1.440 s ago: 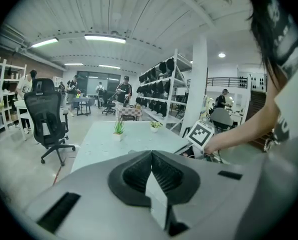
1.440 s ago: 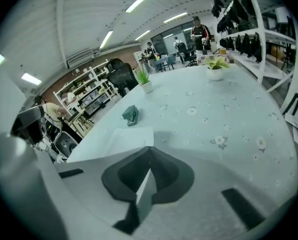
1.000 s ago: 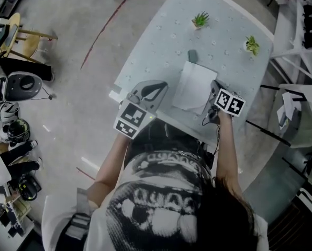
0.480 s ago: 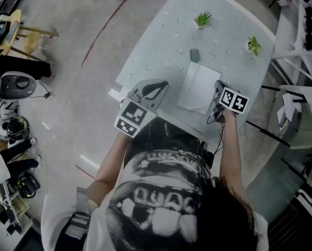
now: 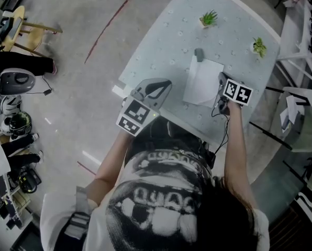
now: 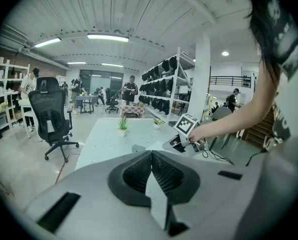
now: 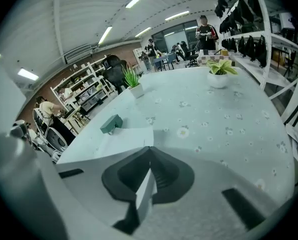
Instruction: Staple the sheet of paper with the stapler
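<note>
A white sheet of paper [image 5: 202, 82] lies on the flowered table [image 5: 166, 46], its far corner beside the small grey-green stapler [image 5: 199, 54]. My right gripper [image 5: 219, 83] sits at the sheet's right edge, shut, with the paper's edge running into its jaw tips. In the right gripper view the sheet [image 7: 120, 140] meets the closed gripper [image 7: 150, 147], and the stapler [image 7: 111, 123] stands just past it. My left gripper [image 5: 165, 83] hovers over the near left table edge, shut and empty. The left gripper view shows its closed jaws [image 6: 151, 153], the stapler [image 6: 138, 148] and the right gripper [image 6: 181, 143].
Two small potted plants [image 5: 208, 19] [image 5: 259, 46] stand at the table's far side. A cable [image 5: 221, 127] hangs off the near edge by the right arm. Metal shelving [image 5: 302, 46] lines the right side; an office chair [image 6: 50, 113] and people stand beyond the table.
My right gripper has slid a little farther across the table, and the sheet has shifted with it toward the stapler. The left gripper has stayed where it was.
</note>
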Motion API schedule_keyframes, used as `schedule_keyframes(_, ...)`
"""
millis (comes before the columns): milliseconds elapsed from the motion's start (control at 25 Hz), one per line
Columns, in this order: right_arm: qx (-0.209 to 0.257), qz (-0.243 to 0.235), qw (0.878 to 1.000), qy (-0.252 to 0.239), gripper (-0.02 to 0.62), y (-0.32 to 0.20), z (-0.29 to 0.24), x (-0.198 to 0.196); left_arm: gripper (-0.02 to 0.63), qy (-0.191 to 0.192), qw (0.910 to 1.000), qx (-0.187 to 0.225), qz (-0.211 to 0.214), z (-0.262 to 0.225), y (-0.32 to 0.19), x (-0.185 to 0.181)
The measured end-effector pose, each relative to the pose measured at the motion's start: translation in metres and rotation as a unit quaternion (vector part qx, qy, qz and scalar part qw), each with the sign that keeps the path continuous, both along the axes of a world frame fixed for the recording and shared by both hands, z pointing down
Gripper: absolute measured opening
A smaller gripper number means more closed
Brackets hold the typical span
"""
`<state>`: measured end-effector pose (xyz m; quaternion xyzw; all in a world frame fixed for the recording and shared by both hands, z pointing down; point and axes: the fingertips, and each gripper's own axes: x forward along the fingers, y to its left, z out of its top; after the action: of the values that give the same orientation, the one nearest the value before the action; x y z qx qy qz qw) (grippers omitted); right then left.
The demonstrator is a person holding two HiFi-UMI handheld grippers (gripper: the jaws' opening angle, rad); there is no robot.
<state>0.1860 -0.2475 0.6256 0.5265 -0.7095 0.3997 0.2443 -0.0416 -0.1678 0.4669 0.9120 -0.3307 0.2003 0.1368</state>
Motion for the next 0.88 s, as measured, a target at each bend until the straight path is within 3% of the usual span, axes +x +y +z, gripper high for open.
schedule_keyframes(200,0.009,-0.013,1.000,-0.003,0.018,-0.004,-0.003,-0.003,0.003,-0.008,0.9999,-0.005,0.010,0.004,-0.005,0.001)
schedule_keyframes(360,0.023,-0.015,1.000,-0.005,0.081,-0.002,-0.010,-0.001,0.003,-0.022,0.9994,-0.004,0.027,0.009,-0.022,0.007)
schedule_keyframes(560,0.054,-0.019,0.998,-0.016,0.080,0.015,-0.026,-0.006,0.003,-0.049,0.9957,0.007,0.078,0.019,-0.057,0.022)
schedule_keyframes(720,0.075,-0.038,0.996,-0.024,0.052,0.037,-0.033,-0.022,0.003,-0.084,0.9872,0.014,0.135,0.029,-0.088,0.043)
schedule_keyframes(880,0.086,-0.049,0.995,-0.019,0.033,0.057,-0.036,-0.031,0.003,-0.132,0.9697,0.019,0.204,0.046,-0.106,0.071)
